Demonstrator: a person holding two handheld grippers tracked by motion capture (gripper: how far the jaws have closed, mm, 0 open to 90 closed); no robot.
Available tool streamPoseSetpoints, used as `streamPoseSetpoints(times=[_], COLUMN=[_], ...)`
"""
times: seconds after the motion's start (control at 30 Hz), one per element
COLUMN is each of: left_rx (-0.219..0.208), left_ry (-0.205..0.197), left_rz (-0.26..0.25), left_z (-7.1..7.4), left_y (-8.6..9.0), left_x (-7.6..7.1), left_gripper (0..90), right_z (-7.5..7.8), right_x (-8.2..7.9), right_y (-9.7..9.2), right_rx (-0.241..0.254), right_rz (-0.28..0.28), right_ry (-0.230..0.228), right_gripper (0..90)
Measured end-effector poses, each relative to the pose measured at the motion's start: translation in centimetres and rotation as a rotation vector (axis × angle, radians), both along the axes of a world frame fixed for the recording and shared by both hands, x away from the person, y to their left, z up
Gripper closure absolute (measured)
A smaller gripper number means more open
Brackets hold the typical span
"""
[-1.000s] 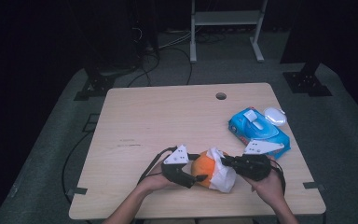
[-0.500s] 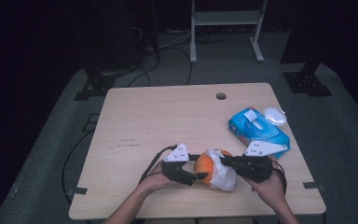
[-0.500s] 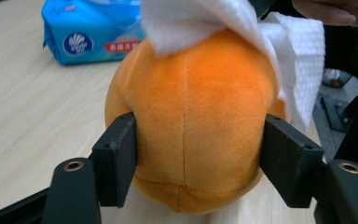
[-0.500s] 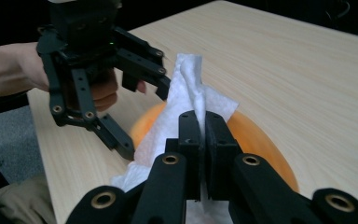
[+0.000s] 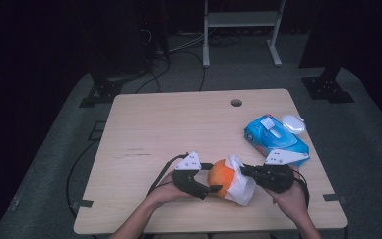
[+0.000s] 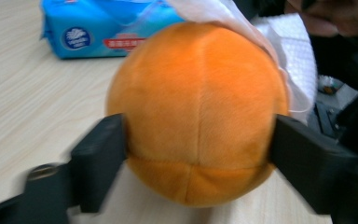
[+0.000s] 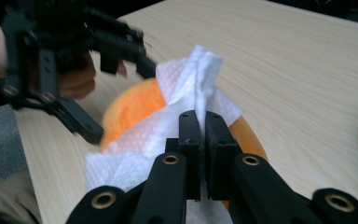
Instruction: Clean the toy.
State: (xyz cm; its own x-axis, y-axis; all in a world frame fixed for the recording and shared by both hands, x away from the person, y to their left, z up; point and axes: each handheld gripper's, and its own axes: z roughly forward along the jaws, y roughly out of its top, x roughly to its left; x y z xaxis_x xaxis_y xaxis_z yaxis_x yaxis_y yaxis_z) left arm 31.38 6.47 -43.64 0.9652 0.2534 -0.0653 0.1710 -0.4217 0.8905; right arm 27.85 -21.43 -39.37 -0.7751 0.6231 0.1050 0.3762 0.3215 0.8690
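Observation:
An orange plush ball (image 6: 196, 107) sits between my two grippers at the table's near edge (image 5: 221, 177). My left gripper (image 6: 198, 140) has a jaw on each side of it, pads touching the plush. Its jaws have just been opening, with the ball still between them. A white tissue (image 7: 186, 84) drapes over the ball's right side (image 5: 241, 186). My right gripper (image 7: 199, 116) is shut on a pinched fold of that tissue, coming in from the right (image 5: 243, 172). The left gripper (image 7: 121, 100) shows blurred beyond the ball (image 7: 130, 107).
A blue pack of wet wipes (image 5: 273, 137) lies at the right of the wooden table (image 5: 179, 124), with a small white object (image 5: 293, 123) behind it. A cable hole (image 5: 236, 102) is near the far edge. Dark floor, cables and stand legs surround the table.
The left gripper's jaws narrowed on the ball, then widened again. Both hands, the ball and the tissue have stayed in place.

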Motion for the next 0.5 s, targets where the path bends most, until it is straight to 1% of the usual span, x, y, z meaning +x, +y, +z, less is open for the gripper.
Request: streamPoseSetpoints(times=[0.03,0.07,0.1,0.13,0.17,0.2,0.23,0.27,0.3,0.33,0.37,0.4,0.43,0.47,0.5], left_rx=[0.008,0.012,0.013,0.013,0.019,0.025,0.025,0.018,0.018,0.011,-0.015,-0.019,-0.019,-0.005,0.009], left_ry=[-0.015,-0.017,-0.032,-0.032,-0.04,-0.047,-0.047,-0.034,-0.034,-0.029,-0.018,-0.01,-0.01,-0.012,-0.004], left_rz=[0.001,0.002,-0.003,-0.003,-0.006,-0.009,-0.009,-0.008,-0.008,-0.004,0.006,0.012,0.012,0.027,0.043], left_z=[0.4,0.6,0.8,0.8,1.0,1.1,1.1,1.1,1.1,1.1,1.2,1.2,1.2,1.2,0.8], left_y=[-0.3,-0.5,-0.6,-0.6,-0.7,-0.8,-0.8,-0.5,-0.5,-0.3,0.0,0.1,0.1,0.0,-0.5], left_x=[-0.4,-0.6,-0.8,-0.8,-1.0,-1.2,-1.2,-1.0,-1.0,-0.8,-0.7,-0.6,-0.6,-0.6,-0.5], left_gripper=[29.9,30.9,32.3,33.5,33.5,35.7,36.1,36.6,37.4,38.4,39.4,39.2,34.9,26.7,22.2], right_z=[0.5,0.7,1.0,1.2,1.2,1.3,1.3,1.2,1.2,1.0,0.9,0.7,0.7,0.5,0.4], right_x=[-0.5,-0.7,-0.9,-1.1,-1.1,-1.5,-1.5,-1.3,-1.3,-0.9,-0.8,-0.6,-0.6,-0.3,-0.3], right_y=[0.6,0.9,1.3,1.7,1.7,2.5,2.5,2.4,2.4,1.7,1.3,0.8,0.8,0.0,-0.2], right_rx=[0.004,0.017,0.031,0.022,0.022,-0.002,-0.002,-0.023,-0.023,-0.024,-0.024,-0.013,-0.013,0.011,0.022], right_rz=[0.021,0.036,0.06,0.077,0.077,0.097,0.097,0.087,0.087,0.06,0.044,0.032,0.032,0.01,0.009], right_ry=[-0.028,-0.03,-0.032,-0.04,-0.04,-0.053,-0.053,-0.058,-0.058,-0.051,-0.045,-0.037,-0.037,-0.022,-0.013], right_gripper=[86.1,86.1,86.2,86.2,86.2,86.2,86.2,86.3,86.3,86.3,86.2,86.3,86.3,86.3,86.3])
